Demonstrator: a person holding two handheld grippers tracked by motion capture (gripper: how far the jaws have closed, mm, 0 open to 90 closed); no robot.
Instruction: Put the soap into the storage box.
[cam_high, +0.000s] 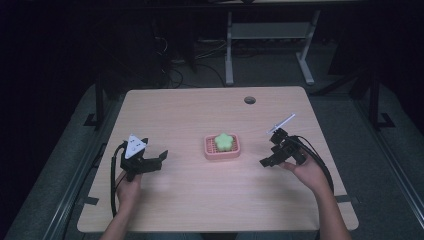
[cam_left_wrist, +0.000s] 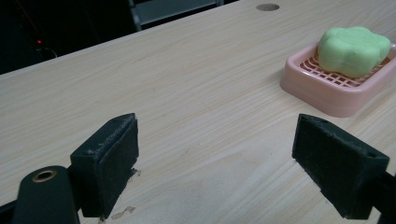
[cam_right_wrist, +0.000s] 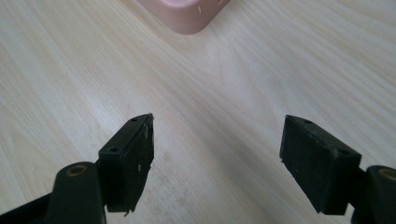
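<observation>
A green flower-shaped soap (cam_high: 224, 141) (cam_left_wrist: 353, 49) lies in a pink soap dish (cam_high: 221, 154) (cam_left_wrist: 322, 91) at the middle of the wooden table (cam_high: 200, 200). My left gripper (cam_high: 159, 156) (cam_left_wrist: 217, 161) is held left of the dish, open, jaws wide apart with bare wood between them. My right gripper (cam_high: 267, 150) (cam_right_wrist: 217, 158) is held right of the dish, also open and empty; a corner of the pink dish (cam_right_wrist: 187, 16) shows at the top of the right gripper view.
A round cable hole (cam_high: 249, 100) (cam_left_wrist: 267, 7) sits near the table's far edge. Beyond the table stand the legs of another desk (cam_high: 229, 50) on a dark floor. Cables trail from both grippers toward the near edge.
</observation>
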